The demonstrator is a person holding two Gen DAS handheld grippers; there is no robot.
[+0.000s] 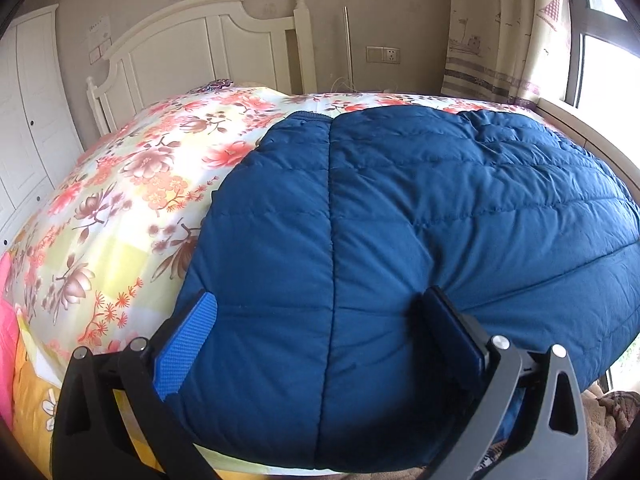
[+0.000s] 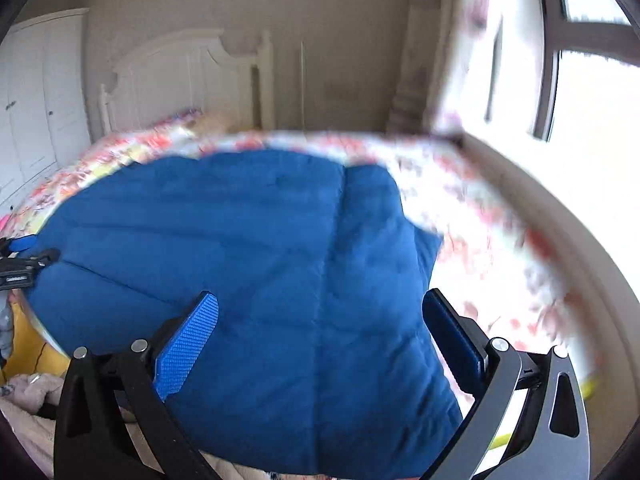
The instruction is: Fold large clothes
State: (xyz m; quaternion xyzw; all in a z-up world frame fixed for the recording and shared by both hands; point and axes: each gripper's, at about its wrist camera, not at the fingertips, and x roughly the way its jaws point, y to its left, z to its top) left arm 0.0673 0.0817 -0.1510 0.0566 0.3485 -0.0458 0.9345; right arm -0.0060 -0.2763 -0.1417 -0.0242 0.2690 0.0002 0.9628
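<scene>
Blue quilted padding filled both views: a large puffy jacket (image 1: 400, 220) lay spread on the floral bedspread (image 1: 132, 184), with its near hem at the foot edge of the bed, far from the white headboard (image 1: 200, 44). A stitched seam ran up the middle of the jacket towards what looked like the collar end, nearer the headboard.

The left gripper (image 1: 320, 320) hung over the near hem with its jaws spread wide and nothing between them. The right gripper (image 2: 320, 320) was likewise wide open and empty, poised above the jacket's right portion, on the window side of the seam. The right wrist view was smeared by motion, so fine detail there could not be read.

The garment seemed laid out roughly flat, though whether any fold had been made could not be told; the step in hand looked like positioning for a grasp. The next move probably called for each gripper to drop to the hem or a side edge, pinch through the thick padding firmly, and carry that edge over towards the seam or the headboard end.
</scene>
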